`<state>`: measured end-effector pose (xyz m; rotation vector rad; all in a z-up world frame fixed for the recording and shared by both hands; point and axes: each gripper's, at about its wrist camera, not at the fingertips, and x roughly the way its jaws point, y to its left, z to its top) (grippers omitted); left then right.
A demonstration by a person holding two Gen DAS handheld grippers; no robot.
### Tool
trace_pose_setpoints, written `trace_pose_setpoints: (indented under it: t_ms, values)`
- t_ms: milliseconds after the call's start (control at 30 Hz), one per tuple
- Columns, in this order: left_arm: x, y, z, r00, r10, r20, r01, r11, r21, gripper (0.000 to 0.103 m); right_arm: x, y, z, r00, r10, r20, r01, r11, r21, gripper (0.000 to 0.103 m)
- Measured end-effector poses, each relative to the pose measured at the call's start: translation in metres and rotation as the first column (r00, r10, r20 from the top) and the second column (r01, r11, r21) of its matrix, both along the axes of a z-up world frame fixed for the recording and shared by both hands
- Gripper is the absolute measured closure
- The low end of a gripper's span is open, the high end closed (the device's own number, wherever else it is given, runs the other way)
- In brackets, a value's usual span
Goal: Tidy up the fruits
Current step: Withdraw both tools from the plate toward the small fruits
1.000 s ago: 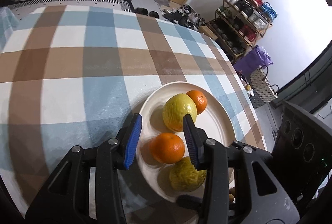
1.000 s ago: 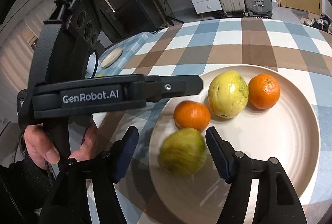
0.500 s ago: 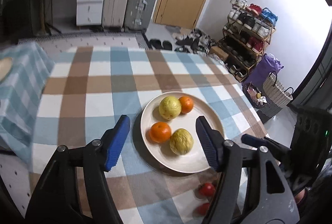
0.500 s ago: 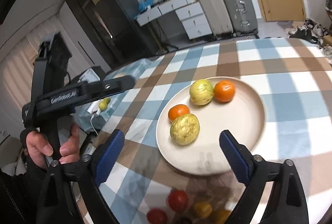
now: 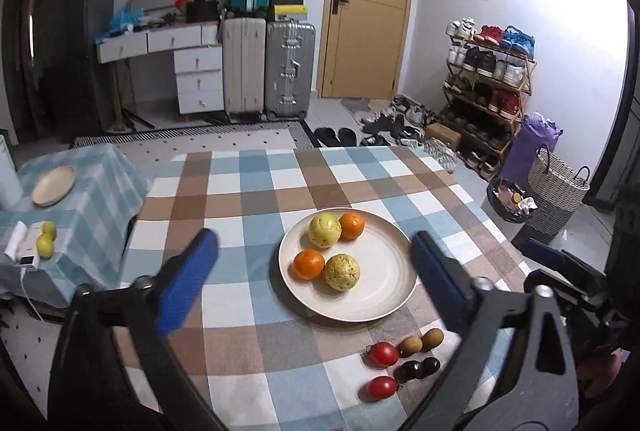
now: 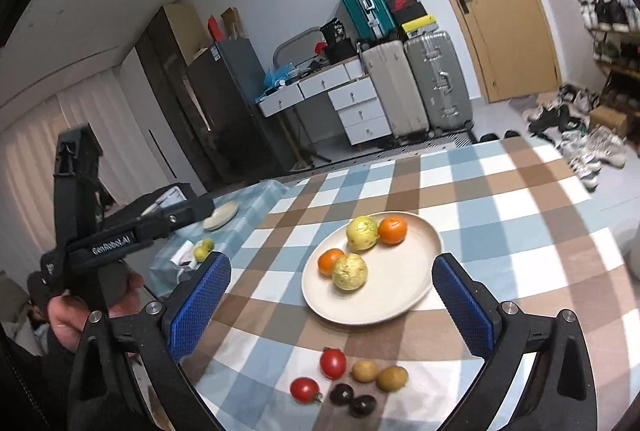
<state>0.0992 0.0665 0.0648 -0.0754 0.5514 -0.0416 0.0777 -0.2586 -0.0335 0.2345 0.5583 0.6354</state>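
A cream plate [image 5: 384, 295] [image 6: 400, 307] on the checked tablecloth holds two oranges [image 5: 308, 264] [image 5: 351, 225] and two yellow-green fruits [image 5: 342, 272] [image 5: 324, 230]. Near the table's front edge lie two red tomatoes [image 6: 333, 362], two brown kiwis [image 6: 393, 378] and two dark plums [image 6: 352, 398]. My left gripper [image 5: 316, 283] is open and empty, held high above and in front of the plate. My right gripper [image 6: 332, 303] is open and empty, also raised above the plate. The left gripper shows at the left of the right wrist view [image 6: 120, 239].
A low side table [image 5: 80, 199] with a small plate [image 5: 53, 185] and two yellow-green fruits [image 5: 46, 245] stands left of the main table. Suitcases, drawers, a shoe rack and baskets line the room beyond.
Both grippers have drawn back and up from the plate and opened wider. The yellow-green fruit between the right fingers now rests on the plate beside the orange.
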Motion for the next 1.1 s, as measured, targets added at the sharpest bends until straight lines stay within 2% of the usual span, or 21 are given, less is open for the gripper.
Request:
trace_pose_setpoints:
  t_ms: [167,300,467,767,900,1100]
  values:
    - [-0.037,-0.012,-0.001,0.999,0.016,0.049,-0.016,1.000,0.011,0.001,-0.028,-0.007,0.004,0.998,-0.022,0.064,0.024,0.999,-0.037,0.000]
    - [-0.056,-0.019,-0.010,0.999,0.024,0.042,-0.025,0.999,0.023,0.001,-0.043,-0.007,0.002,0.996,-0.020,0.085,0.027,0.997,-0.077,0.000]
    - [-0.074,-0.021,-0.029,0.999,0.040,0.022,-0.040,0.999,-0.004,0.001,-0.060,-0.012,-0.005,0.995,-0.035,0.097,0.045,0.993,-0.107,0.000]
    - [-0.081,-0.027,-0.079,0.998,0.046,-0.033,-0.047,0.999,-0.027,0.001,-0.077,-0.009,-0.031,0.992,-0.047,0.115,0.068,0.980,-0.188,0.000]
    - [-0.072,-0.030,-0.107,0.995,0.001,-0.099,-0.006,0.999,-0.050,0.001,-0.075,-0.008,-0.046,0.995,-0.041,0.087,0.058,0.978,-0.200,0.000]
    - [-0.062,-0.030,-0.142,0.987,-0.014,-0.159,0.002,0.997,-0.076,0.001,-0.068,-0.008,-0.069,0.999,-0.045,0.028,0.050,0.977,-0.206,0.000]
